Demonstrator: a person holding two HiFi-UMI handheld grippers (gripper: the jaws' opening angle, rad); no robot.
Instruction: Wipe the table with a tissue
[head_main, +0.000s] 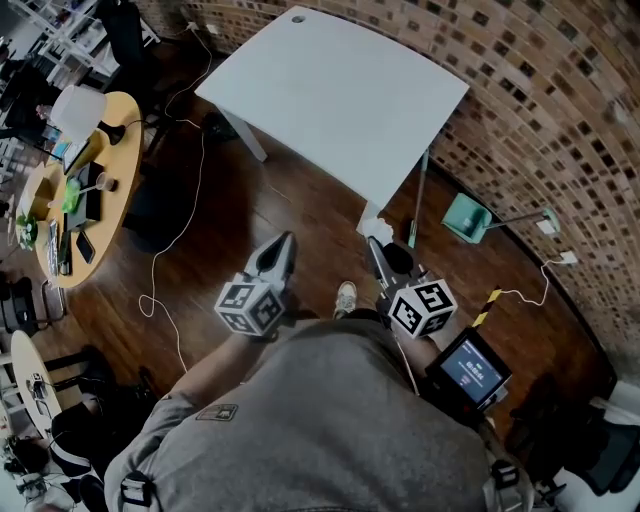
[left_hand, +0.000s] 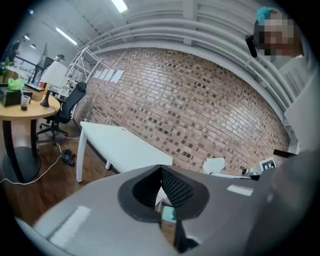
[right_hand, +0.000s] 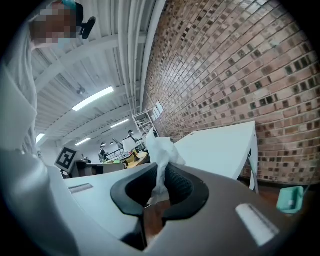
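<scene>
A person in a grey shirt stands on a wooden floor (head_main: 250, 215) short of a white tabletop (head_main: 330, 90), a gripper in each hand, with the wiping not yet begun. The right gripper (head_main: 375, 245) has its jaws clamped on a crumpled white tissue (head_main: 372, 222), whose loose wad stands up past the jaw tips in the right gripper view. The left gripper (head_main: 283, 243) has its jaws closed together on nothing and is held level with the other, just beside it.

From the head view, the tissue hangs over the floor just short of the tabletop's near corner. The surface beyond looks bare, and a brick wall (head_main: 560, 110) curves behind it.

To do the step well, the person should probably carry the right gripper over the near edge. It should then tilt down so that the free wad, not the hard jaw tips, meets the surface. Light pressure and long, overlapping strokes from one edge to the other should cover the top. The grip must be firm enough that the thin paper does not drag free.
</scene>
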